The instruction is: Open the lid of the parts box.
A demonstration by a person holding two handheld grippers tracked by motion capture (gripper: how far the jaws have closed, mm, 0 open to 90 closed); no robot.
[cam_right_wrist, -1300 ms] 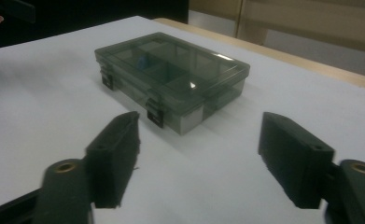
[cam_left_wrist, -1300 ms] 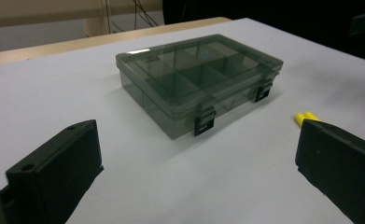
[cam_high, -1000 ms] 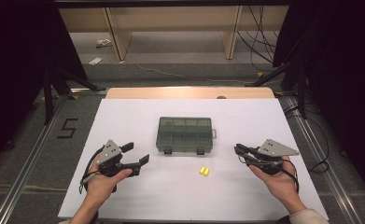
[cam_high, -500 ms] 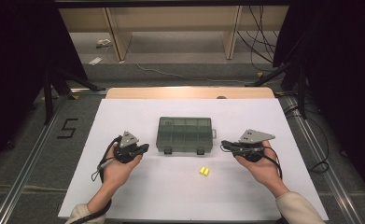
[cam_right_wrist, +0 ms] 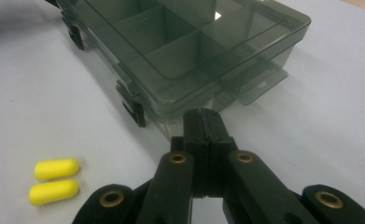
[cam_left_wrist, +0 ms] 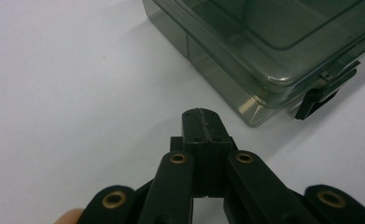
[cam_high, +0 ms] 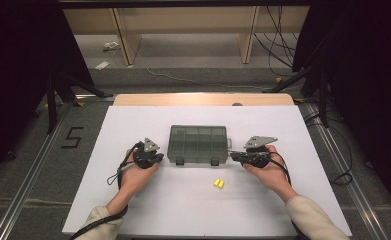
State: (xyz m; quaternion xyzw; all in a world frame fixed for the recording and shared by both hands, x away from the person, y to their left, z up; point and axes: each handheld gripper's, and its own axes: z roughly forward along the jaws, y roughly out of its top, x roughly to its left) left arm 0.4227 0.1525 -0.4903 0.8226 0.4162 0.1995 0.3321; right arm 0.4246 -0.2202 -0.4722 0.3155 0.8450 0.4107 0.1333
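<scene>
While both grippers stay clenched on nothing, the grey compartment box (cam_high: 198, 144) sits mid-frame between the left gripper (cam_high: 156, 159) and right gripper (cam_high: 234, 156), two yellow earplugs (cam_high: 218, 183) lying lower right on the white surface (cam_high: 133, 200).

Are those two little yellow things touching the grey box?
Apart. In the right gripper view a wide strip of bare white table separates the two yellow pieces from the grey box; the high view shows the same gap.
</scene>
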